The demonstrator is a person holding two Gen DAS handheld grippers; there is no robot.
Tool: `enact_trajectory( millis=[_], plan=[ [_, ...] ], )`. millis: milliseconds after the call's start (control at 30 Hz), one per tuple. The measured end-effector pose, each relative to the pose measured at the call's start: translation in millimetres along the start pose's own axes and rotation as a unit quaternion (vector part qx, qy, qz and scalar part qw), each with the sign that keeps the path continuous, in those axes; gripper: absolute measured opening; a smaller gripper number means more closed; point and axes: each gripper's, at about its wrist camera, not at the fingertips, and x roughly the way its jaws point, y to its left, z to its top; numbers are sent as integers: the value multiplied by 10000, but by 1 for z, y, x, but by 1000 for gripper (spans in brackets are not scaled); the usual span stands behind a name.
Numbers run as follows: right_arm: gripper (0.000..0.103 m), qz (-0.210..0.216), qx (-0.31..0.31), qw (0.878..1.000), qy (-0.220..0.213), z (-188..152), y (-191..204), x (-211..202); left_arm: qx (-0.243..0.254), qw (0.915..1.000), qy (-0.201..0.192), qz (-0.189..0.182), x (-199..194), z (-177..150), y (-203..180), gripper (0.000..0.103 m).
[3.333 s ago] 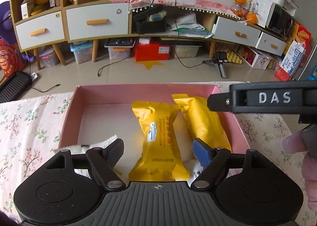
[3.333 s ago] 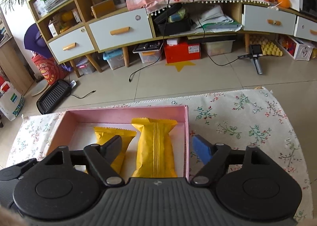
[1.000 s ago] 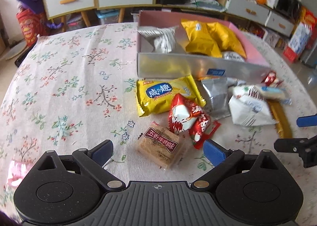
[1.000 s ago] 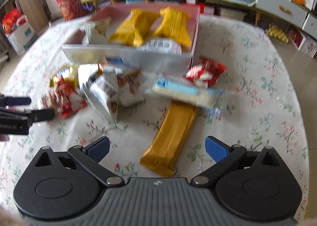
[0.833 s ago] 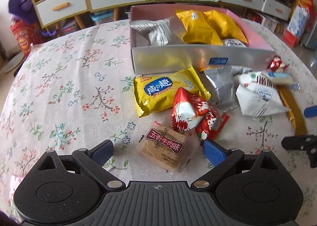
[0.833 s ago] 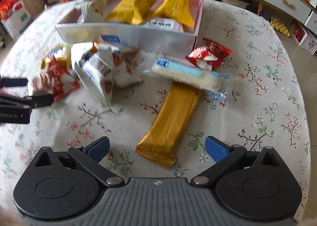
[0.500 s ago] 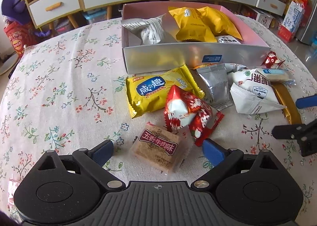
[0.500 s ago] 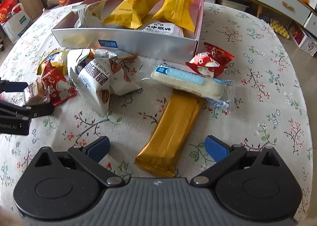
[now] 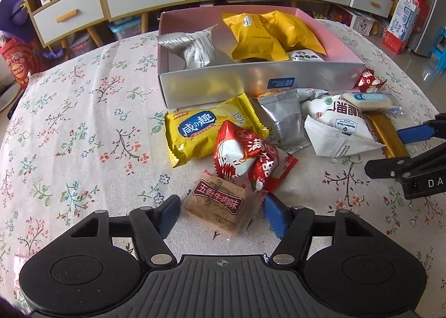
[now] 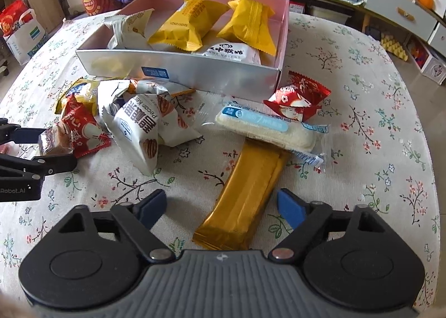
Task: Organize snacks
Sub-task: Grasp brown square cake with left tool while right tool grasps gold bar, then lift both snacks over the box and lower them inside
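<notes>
Left claw (image 9: 220, 210) spread, brown beef snack pack (image 9: 218, 205) between its pads, not pinched. Right claw (image 10: 221, 205) spread astride gold bar (image 10: 245, 200) lying on floral surface (image 10: 376, 150). Beyond: loose snack pile, cream wafer pack (image 10: 267, 128) across bar's far end. Farthest: pink box (image 9: 251, 83) holding yellow packs (image 9: 256, 36).

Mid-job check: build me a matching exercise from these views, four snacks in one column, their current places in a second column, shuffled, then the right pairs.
Snacks
1. brown beef-flavour cake
2. long gold bar
3. two yellow pouches
4. white cream bar

Places
A. inside the pink box
B. lying across the gold bar's far end
C. between the open left gripper fingers
D. between the open right gripper fingers

Pairs: 1-C, 2-D, 3-A, 4-B
</notes>
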Motion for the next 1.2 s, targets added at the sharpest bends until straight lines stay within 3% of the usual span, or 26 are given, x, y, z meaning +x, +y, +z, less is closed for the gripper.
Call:
enact_trajectory(
  millis=[133, 200, 500, 1200],
  plan=[
    [70, 17, -78, 10000, -35, 0, 2, -3, 50, 10000, 3, 33, -1, 0, -2, 58],
    [64, 33, -109, 9999, -54, 0, 3, -4, 21, 10000, 7, 3, -2, 0, -1, 52],
    [30, 22, -111, 9999, -120, 2, 1, -7, 59, 10000, -14, 57, -4, 0, -5, 43],
    [26, 134, -162, 9994, -268, 4, 3, -30, -9, 9998, -159, -89, -32, 4, 3, 41]
  ],
)
